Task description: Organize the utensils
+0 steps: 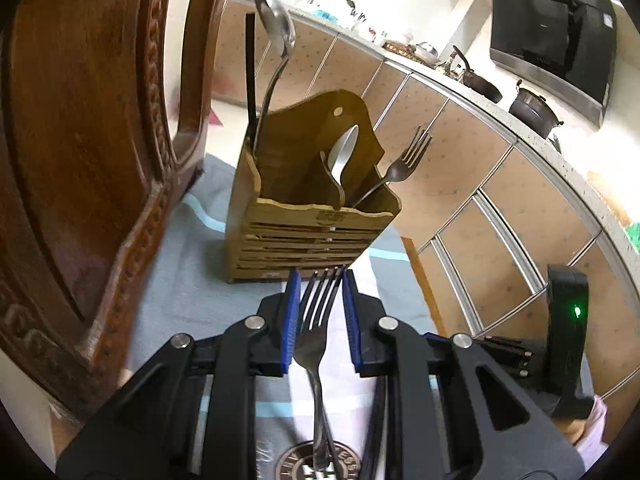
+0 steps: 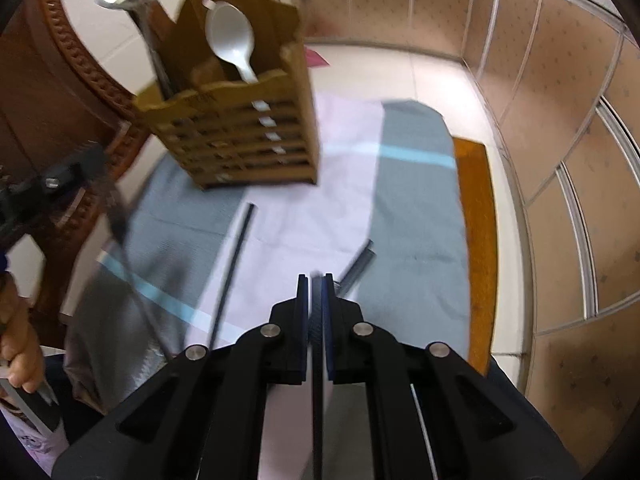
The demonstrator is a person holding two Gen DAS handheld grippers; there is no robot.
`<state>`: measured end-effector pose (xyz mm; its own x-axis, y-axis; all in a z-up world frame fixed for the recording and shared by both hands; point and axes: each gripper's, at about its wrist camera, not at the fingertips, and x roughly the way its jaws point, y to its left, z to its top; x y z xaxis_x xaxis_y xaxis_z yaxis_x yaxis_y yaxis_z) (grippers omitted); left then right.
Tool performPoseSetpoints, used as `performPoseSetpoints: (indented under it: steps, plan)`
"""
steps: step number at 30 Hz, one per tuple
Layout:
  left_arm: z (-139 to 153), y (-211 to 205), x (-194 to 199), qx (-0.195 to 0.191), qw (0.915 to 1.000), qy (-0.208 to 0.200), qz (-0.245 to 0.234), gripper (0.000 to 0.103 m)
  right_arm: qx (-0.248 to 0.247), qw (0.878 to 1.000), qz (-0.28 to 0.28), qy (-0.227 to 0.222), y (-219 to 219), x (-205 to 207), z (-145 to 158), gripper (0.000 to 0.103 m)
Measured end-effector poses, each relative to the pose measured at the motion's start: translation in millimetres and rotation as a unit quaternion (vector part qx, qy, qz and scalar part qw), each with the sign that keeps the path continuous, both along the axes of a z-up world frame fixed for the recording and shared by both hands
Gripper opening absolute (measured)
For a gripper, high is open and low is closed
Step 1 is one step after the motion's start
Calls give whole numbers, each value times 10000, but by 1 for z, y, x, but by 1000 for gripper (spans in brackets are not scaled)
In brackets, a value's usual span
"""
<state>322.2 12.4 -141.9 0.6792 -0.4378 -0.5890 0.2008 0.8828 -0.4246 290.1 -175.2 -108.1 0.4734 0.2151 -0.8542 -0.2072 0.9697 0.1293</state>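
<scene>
A wooden utensil holder [image 1: 308, 216] stands on a grey and white cloth; it also shows in the right wrist view [image 2: 236, 136]. It holds a ladle [image 1: 276, 20], a black chopstick [image 1: 250, 80], a white spoon [image 1: 344, 152] and a fork [image 1: 404, 160]. My left gripper [image 1: 320, 280] is shut on a metal fork [image 1: 318, 320], tines pointing at the holder's front. My right gripper [image 2: 316, 284] is shut on a thin black chopstick [image 2: 318, 380]. Another black chopstick [image 2: 234, 268] and a dark flat utensil [image 2: 360, 264] lie on the cloth.
A carved wooden chair back [image 1: 80, 160] stands at the left of the table. The table's wooden edge [image 2: 476, 240] runs along the right. Kitchen cabinets [image 1: 480, 200] and a counter with pots [image 1: 532, 108] lie beyond. The other gripper [image 1: 568, 340] shows at the right.
</scene>
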Motion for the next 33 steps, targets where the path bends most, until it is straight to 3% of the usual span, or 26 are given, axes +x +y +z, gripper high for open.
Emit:
performPoseSetpoints:
  steps: [8,12,18,21,24,26,27,29,31,33]
  plan:
    - [-1,5,8,17,9993,340,148,20,-57,9996,-227,187,-13,6,-11,7]
    - [9,4,3,305,9984,336,342,19,11,9990,-309,320,-20,4,-23,8]
    - [18,-5,-8,377,9977,315,467,19,482,9980,-137,396,-14,-6,-29,9]
    - [26,-13,-19,499,9973,225,483,19,846,9960,173,240,-2,-15,-22,25]
    - [33,-21,-28,647,9964,180,518,19,1149,9923,460,93,10,-24,-14,28]
    - [38,-25,-33,697,9960,182,521,19,1308,9887,735,36,23,-31,-10,46]
    - [40,-26,-35,711,9958,194,543,19,1329,9875,844,-42,32,-34,-9,47]
    - [43,-27,-39,702,9958,210,552,19,1309,9860,1016,-188,47,-38,-7,48]
    - [44,-27,-42,636,9963,250,522,11,1306,9851,1088,-271,59,-38,-9,45]
    - [43,-27,-46,563,9970,259,458,10,1535,9811,1149,-257,66,-35,-12,26]
